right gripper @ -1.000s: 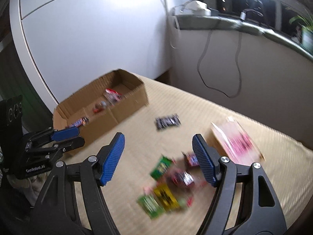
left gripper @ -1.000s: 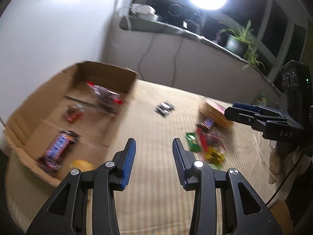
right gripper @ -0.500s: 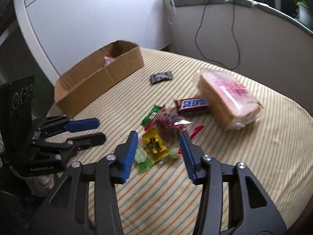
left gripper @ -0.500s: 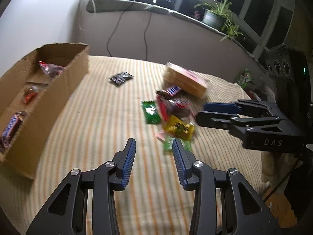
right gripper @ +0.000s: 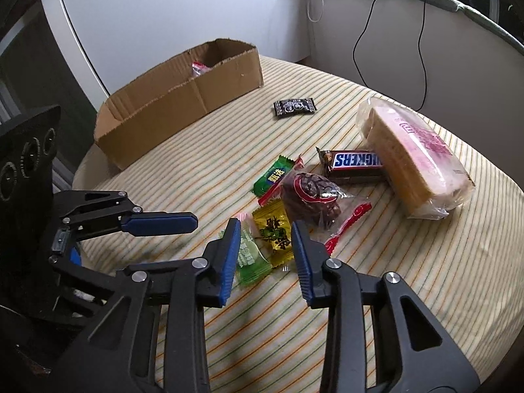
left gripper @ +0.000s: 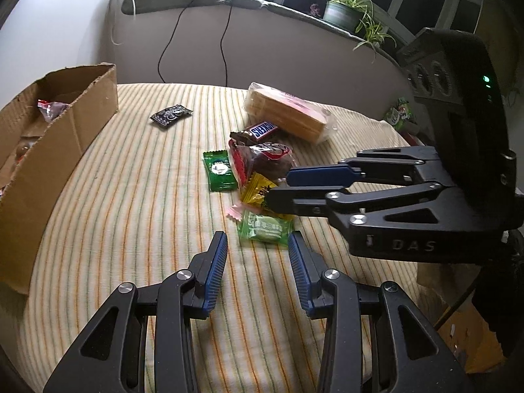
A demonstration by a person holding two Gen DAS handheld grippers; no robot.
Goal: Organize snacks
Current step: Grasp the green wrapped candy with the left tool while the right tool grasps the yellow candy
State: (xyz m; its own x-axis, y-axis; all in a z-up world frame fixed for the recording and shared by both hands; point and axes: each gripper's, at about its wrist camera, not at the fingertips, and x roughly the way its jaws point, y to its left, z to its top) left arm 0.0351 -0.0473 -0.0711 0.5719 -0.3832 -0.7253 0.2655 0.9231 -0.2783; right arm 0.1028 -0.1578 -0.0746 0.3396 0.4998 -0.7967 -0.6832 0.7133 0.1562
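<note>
A pile of snacks lies mid-table: a yellow candy packet [right gripper: 274,233], a light green packet [left gripper: 264,228], a dark green packet [left gripper: 218,171], a clear bag of brown sweets [right gripper: 311,198], a Snickers bar [right gripper: 355,161] and wrapped sliced bread [right gripper: 414,160]. A black sachet [right gripper: 294,107] lies apart. A cardboard box [right gripper: 170,98] on the left holds some snacks. My right gripper [right gripper: 264,247] is open, its fingers either side of the yellow packet. My left gripper [left gripper: 258,262] is open and empty, just short of the light green packet.
The round table has a striped cloth [left gripper: 131,180]. A sill with potted plants [left gripper: 347,13] and hanging cables [left gripper: 170,42] runs behind it. A white wall stands behind the box. A green packet [left gripper: 398,114] lies off the table's far right.
Both grippers swung from the box toward the snack pile and came lower. The right gripper narrowed its opening and now straddles the yellow packet.
</note>
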